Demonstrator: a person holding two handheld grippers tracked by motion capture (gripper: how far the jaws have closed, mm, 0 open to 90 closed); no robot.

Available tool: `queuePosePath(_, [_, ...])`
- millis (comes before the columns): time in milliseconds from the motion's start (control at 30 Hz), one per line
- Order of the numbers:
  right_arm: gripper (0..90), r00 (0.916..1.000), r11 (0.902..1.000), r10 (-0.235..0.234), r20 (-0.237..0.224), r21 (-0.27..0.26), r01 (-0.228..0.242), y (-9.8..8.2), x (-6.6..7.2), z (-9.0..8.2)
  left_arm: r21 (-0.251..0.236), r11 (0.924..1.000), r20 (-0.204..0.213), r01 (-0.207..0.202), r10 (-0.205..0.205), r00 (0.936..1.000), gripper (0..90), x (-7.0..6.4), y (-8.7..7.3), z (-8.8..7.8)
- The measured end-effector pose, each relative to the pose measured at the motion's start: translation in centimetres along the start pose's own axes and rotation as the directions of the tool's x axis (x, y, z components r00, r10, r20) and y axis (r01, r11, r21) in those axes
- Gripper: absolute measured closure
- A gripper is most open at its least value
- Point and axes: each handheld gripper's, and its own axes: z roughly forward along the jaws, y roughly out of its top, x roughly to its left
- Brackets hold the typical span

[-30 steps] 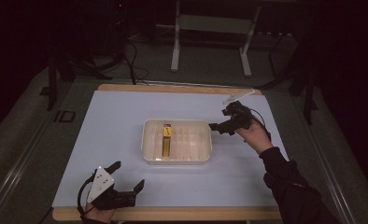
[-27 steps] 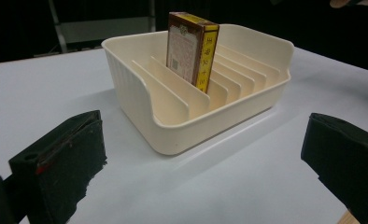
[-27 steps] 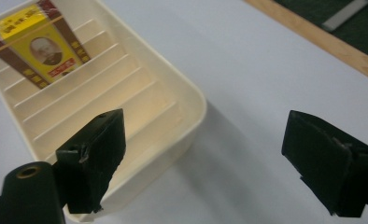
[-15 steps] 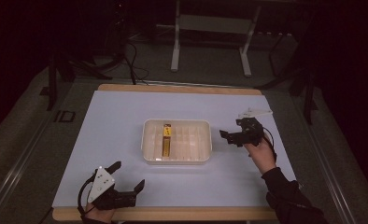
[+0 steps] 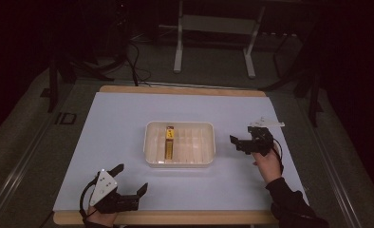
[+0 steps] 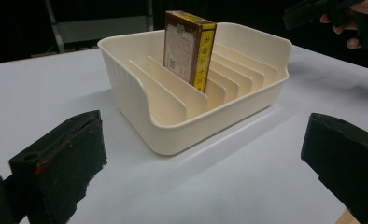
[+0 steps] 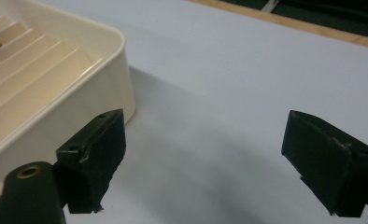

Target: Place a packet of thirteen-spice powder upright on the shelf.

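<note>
Seen from the high view: cream slotted tray at mid-bench, on the pale sheet covering the bench. 1 brown-and-yellow box standing on edge in a left-hand slot, propped by the dividers, probably so it stays upright. Left tongs low at the near left edge, spread and empty, well apart from the tray. Right tongs just right of the tray, held by a hand, spread, gripping nothing.

From the left gripper view: tray ahead, near wall cut low, likely for easy reach into the slots. Box upright between 2 dividers; printed panel and yellow spine carrying characters too small to read, no brand legible. Left tongs wide apart, level with the bench.

From the right gripper view: tray corner at left, beside 1 jaw, contact not clear. Right tongs wide open over bare sheet.
</note>
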Motion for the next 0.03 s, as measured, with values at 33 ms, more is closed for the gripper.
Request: queuePosePath(33, [13.6,1.0,1.0,0.003,-0.003,0.0,-0.003,-0.02,-0.04,-0.03,0.0,1.0,0.001,-0.001,0.001,1.0,0.0,0.0,0.01,0.01])
